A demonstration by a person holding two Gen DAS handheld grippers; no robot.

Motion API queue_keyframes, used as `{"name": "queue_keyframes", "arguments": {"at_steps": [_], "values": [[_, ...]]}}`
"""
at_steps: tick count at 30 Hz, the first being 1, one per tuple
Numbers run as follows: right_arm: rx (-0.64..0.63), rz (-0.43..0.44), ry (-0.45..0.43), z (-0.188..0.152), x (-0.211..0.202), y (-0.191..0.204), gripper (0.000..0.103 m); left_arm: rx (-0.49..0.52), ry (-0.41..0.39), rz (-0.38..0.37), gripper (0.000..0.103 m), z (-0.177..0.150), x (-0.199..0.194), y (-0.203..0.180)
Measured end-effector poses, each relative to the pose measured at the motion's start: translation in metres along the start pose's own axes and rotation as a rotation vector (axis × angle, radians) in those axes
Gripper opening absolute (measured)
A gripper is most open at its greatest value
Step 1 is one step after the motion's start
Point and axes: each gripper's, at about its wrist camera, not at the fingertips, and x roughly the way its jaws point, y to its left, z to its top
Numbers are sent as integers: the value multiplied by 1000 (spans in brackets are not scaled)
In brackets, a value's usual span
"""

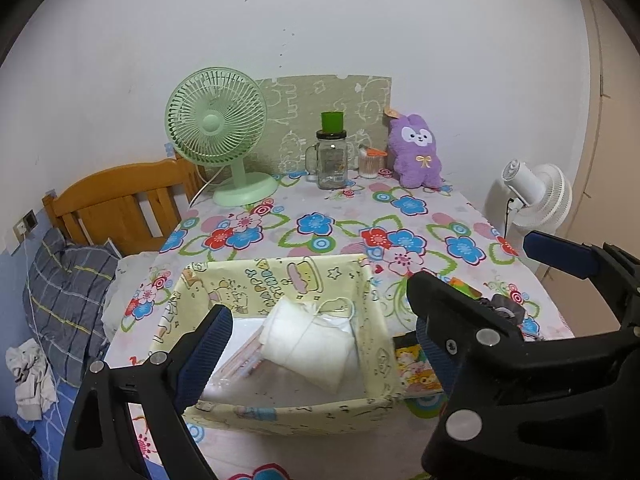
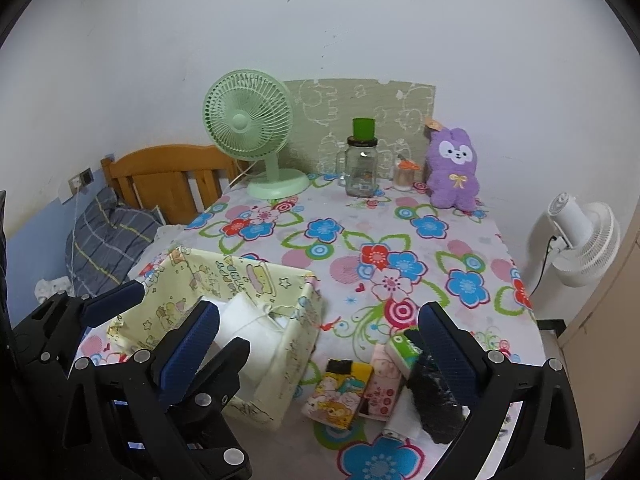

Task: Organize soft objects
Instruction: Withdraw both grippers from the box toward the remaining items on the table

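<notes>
- Left claw (image 1: 320, 354): jaws wide apart, empty, above the fabric box (image 1: 372, 320) at lower centre.
- Right claw (image 2: 320, 344): fully spread, nothing held.
- White cloth (image 1: 308, 340) lies inside box on the bench (image 1: 420, 208).

Both wrist views look forward and down across the flowered table (image 1: 400, 216) toward the back wall. The left sits close over the yellow fabric box (image 1: 280, 412); the right stands just beside it. Both share the green fan (image 2: 248, 120)
</notes>
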Motion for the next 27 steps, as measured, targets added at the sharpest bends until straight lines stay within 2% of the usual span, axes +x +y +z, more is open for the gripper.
{"name": "queue_keyframes", "arguments": {"at_steps": [13, 27], "values": [[35, -10, -40, -14, -23, -29, 101, 7, -19, -34, 94, -3, -7, -32], [50, -55, -52, -42, -32, -63, 101, 48, 17, -70, 94, -20, 4, -72]]}}
